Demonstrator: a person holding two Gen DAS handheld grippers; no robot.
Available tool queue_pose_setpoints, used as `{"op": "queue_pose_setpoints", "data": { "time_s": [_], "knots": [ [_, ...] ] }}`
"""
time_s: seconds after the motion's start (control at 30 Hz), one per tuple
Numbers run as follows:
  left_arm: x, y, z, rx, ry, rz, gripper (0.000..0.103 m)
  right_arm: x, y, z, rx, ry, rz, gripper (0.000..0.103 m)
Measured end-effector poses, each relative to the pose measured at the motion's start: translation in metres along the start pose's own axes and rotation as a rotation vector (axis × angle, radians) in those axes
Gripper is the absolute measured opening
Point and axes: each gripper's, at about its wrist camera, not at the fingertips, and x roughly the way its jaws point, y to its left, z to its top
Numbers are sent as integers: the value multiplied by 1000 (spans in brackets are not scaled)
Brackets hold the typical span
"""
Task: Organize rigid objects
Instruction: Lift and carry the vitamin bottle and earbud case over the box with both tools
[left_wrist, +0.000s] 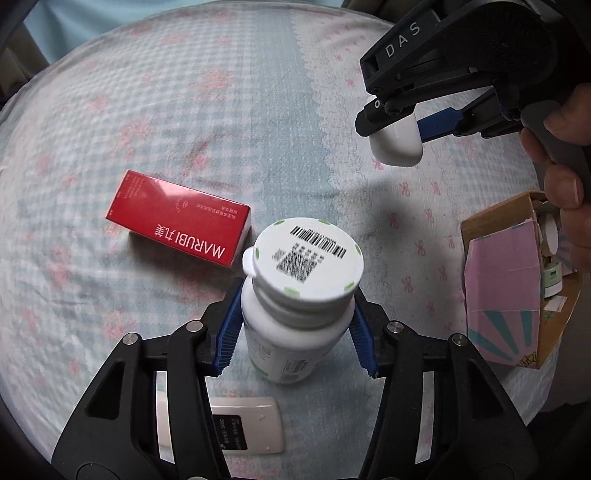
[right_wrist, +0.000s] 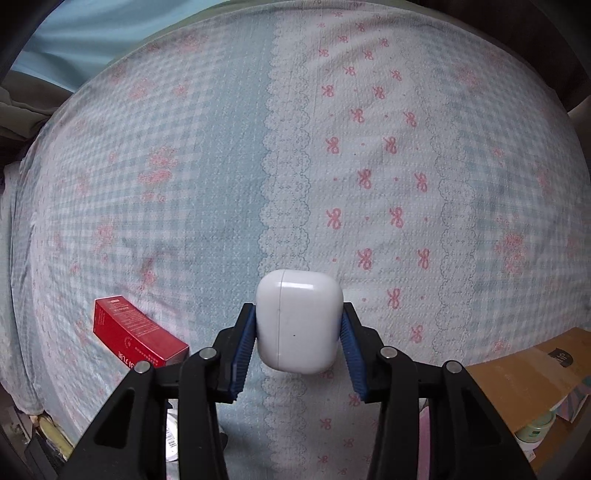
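Observation:
My left gripper (left_wrist: 291, 332) is shut on a white pill bottle (left_wrist: 295, 295) with a barcode on its cap, held above the bed. My right gripper (right_wrist: 298, 332) is shut on a white earbud case (right_wrist: 298, 321); it also shows in the left wrist view (left_wrist: 397, 138), held in the air at the upper right. A red MARUBI box (left_wrist: 181, 218) lies on the bedsheet left of the bottle; it shows in the right wrist view (right_wrist: 136, 334) at the lower left.
A cardboard box (left_wrist: 517, 280) with pink flaps and small jars inside stands at the right; its flap shows in the right wrist view (right_wrist: 524, 380). A white flat device (left_wrist: 243, 424) lies under the left gripper. The patterned bedsheet (right_wrist: 295, 147) spreads ahead.

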Motion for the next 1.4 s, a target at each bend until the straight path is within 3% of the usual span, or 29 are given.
{"op": "queue_pose_setpoints", "data": {
  "time_s": [0.2,0.47,0.67,0.87,1.13,1.4],
  "knots": [
    [-36,6,-15,-57,-28,-40,48,-43,-5,-24,-8,-51,34,41],
    [-91,-31,-20,-42,-71,-40,48,-101,-33,-62,22,-127,98,41],
    [-148,-76,-19,-2,-111,-76,47,-156,-82,-107,78,-182,137,41],
    [-182,-141,-6,47,-145,-115,47,-204,-156,-148,135,-225,124,41],
    [-176,-235,16,125,-147,-158,47,-229,-268,-192,245,-243,80,41],
    [-119,-297,38,133,-79,-171,47,-199,-344,-212,233,-197,41,41]
  ]
}}
